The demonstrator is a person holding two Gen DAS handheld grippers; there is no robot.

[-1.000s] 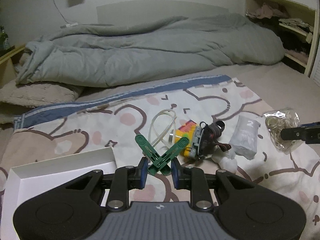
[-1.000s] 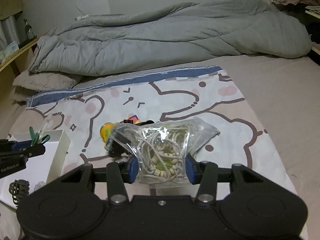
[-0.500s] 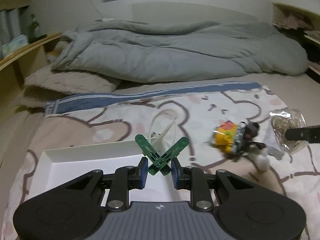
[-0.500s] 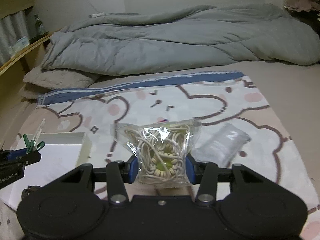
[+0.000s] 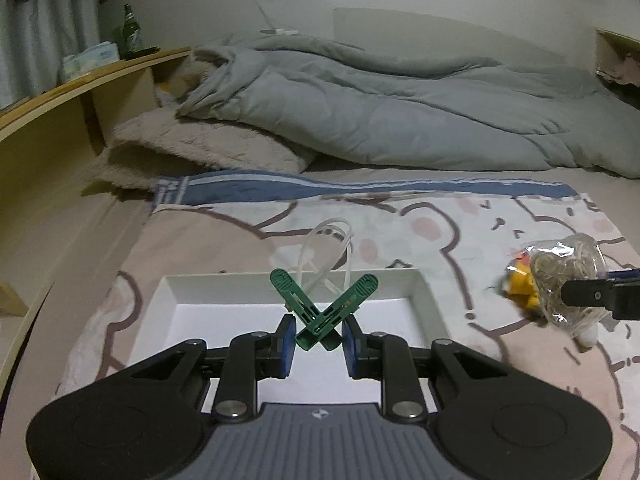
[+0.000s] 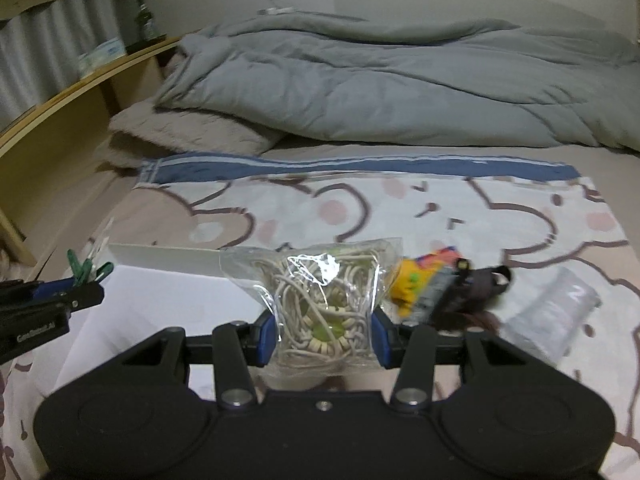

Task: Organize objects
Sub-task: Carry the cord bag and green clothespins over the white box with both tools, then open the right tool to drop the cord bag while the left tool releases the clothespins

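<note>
We are in the carry step, bringing two loads to the white box [image 5: 424, 292]. Our right gripper [image 6: 322, 330] holds the clear bag of cord [image 6: 320, 296] at the box's three o'clock edge. Our left gripper [image 5: 316, 338] pinches crossed green clips [image 5: 324, 308] over the box, arms pointing eleven and one o'clock. Next we should lower and release inside.

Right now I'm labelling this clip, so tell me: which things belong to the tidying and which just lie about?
In the job:
- green clips in the left gripper
- bag of cords in the right gripper
- white box
- yellow toy

Lying about:
- grey duvet
- bottle
</note>
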